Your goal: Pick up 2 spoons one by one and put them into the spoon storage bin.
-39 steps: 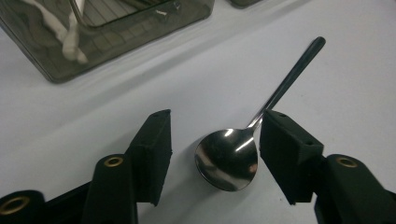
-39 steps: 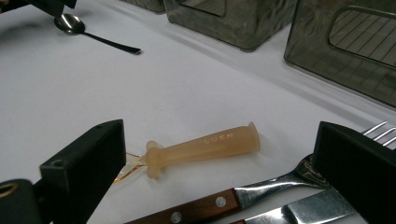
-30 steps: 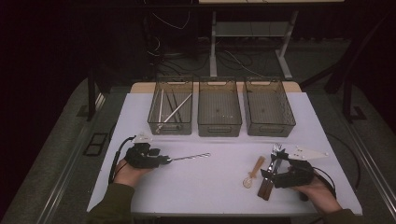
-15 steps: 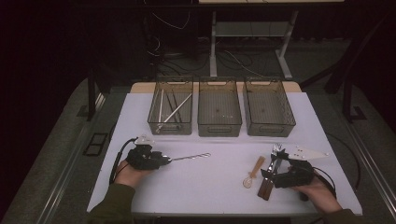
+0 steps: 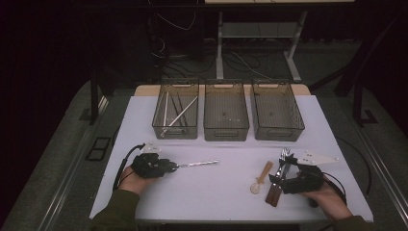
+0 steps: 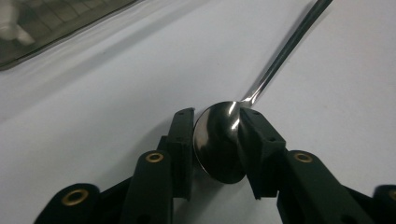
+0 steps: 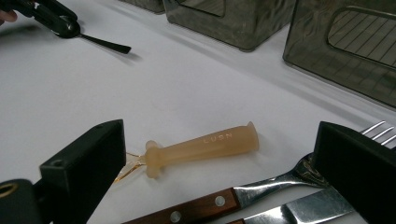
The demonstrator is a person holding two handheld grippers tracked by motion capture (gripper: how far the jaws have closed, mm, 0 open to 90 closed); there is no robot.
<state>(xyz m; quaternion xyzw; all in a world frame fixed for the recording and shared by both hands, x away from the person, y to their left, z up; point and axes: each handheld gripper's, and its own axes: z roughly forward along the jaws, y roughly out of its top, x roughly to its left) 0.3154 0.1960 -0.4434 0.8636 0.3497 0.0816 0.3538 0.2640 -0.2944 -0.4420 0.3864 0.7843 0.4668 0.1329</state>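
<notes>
Across white table (image 5: 226, 192) we see three wire baskets (image 5: 226, 111) along far edge, left one holding long utensils. Near right: our right gripper (image 5: 288, 180), jaws wide, nothing gripped, over wood-handled fork (image 7: 261, 189) and knife (image 7: 303, 207); tan plastic spoon (image 7: 205, 145) just left. Near left: our left gripper (image 6: 217, 140), jaws just closing, pads now against bowl of metal spoon (image 6: 222, 140), handle pointing right.
</notes>
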